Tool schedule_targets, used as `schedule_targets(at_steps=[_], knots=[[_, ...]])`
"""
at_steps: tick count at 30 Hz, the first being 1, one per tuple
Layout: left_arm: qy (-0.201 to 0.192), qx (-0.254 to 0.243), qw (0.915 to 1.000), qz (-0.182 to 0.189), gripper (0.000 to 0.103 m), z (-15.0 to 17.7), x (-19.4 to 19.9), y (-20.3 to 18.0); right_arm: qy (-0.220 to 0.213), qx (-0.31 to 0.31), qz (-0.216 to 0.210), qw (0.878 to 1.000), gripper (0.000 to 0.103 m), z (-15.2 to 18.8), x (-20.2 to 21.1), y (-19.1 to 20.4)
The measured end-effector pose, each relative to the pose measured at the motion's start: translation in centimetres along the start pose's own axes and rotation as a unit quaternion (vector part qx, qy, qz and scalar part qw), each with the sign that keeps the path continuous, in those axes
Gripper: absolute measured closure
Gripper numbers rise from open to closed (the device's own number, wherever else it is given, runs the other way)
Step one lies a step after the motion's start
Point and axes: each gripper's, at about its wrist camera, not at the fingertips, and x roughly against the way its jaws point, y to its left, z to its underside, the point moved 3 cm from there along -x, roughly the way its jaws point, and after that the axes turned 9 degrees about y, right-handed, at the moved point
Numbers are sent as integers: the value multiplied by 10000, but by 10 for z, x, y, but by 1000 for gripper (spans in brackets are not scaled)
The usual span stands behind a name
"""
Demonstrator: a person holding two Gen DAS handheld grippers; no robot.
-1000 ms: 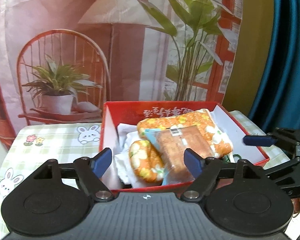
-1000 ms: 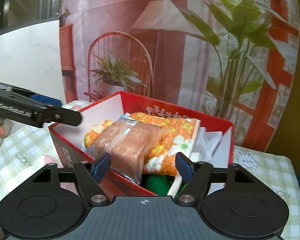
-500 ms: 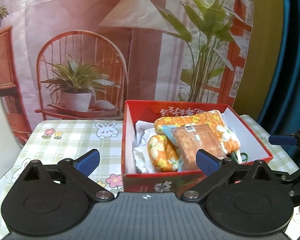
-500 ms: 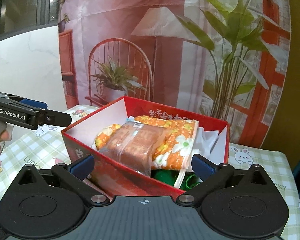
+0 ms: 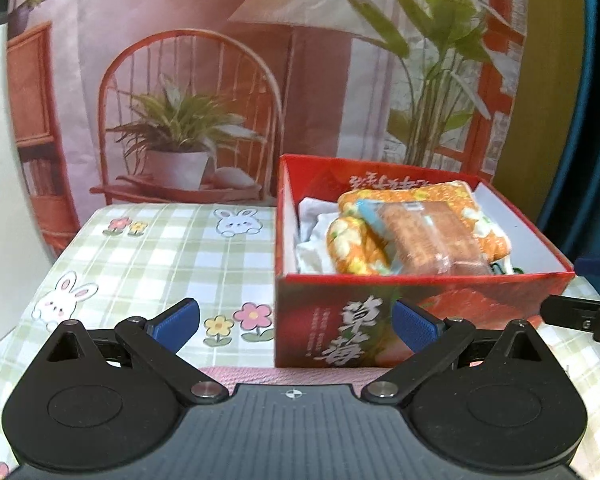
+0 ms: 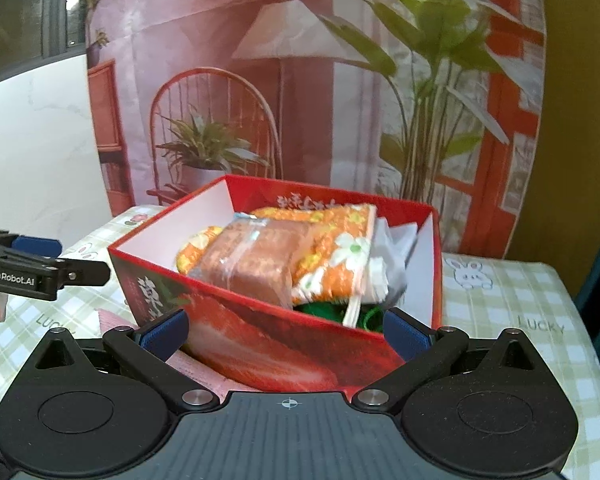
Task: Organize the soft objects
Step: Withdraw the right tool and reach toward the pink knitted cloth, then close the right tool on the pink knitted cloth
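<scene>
A red cardboard box (image 5: pixel 380 328) stands on the checked tablecloth and also shows in the right wrist view (image 6: pixel 268 340). Inside lie an orange flowered cloth (image 5: pixel 440 200), a wrapped brown bread pack (image 5: pixel 432 240) on top, white cloth (image 5: pixel 312 232) and something green (image 6: pixel 324 310). The bread pack (image 6: pixel 252 260) and orange cloth (image 6: pixel 340 248) also show from the right. My left gripper (image 5: pixel 296 322) is open and empty, in front of the box. My right gripper (image 6: pixel 286 330) is open and empty, at the box's front corner.
A tablecloth (image 5: pixel 172 248) with rabbits and flowers covers the table. A pink item (image 5: pixel 276 374) lies under the box's front edge. A printed backdrop (image 5: pixel 260 80) hangs behind. A blue curtain (image 5: pixel 588 120) is at the right.
Both grippers have pulled back from over the box and opened wider. The box's outer front wall now shows in both views. The contents have not moved.
</scene>
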Motion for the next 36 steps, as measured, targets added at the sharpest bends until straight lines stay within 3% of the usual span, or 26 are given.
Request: schedule_targets(at_steps=[7,12,18,20,27,32,36], knots=[[226,90,9997,68,0,23,-21,2,65,-264,31,9996,0,25,-11,-13],[457,46,9989,28,3,36,-41,-1,349,-323,139,9988,1,50,-29,-22],[584,40,9982,102,15,40,-57,-5,633,-639,281,9956,12,75,-56,-34],[586,9,9983,39,19,40,-63,-7,668,-799,328,9940,24,81,-62,-39],[836,0,9965,43,24,48,-82,-12,790,-967,476,9910,25,97,-76,-40],[929,147,9953,234,45,56,-82,-13,765,-764,549,9926,26,103,-78,-33],[940,78,9954,191,52,61,-76,-17,718,-572,573,9941,32,109,-75,-26]])
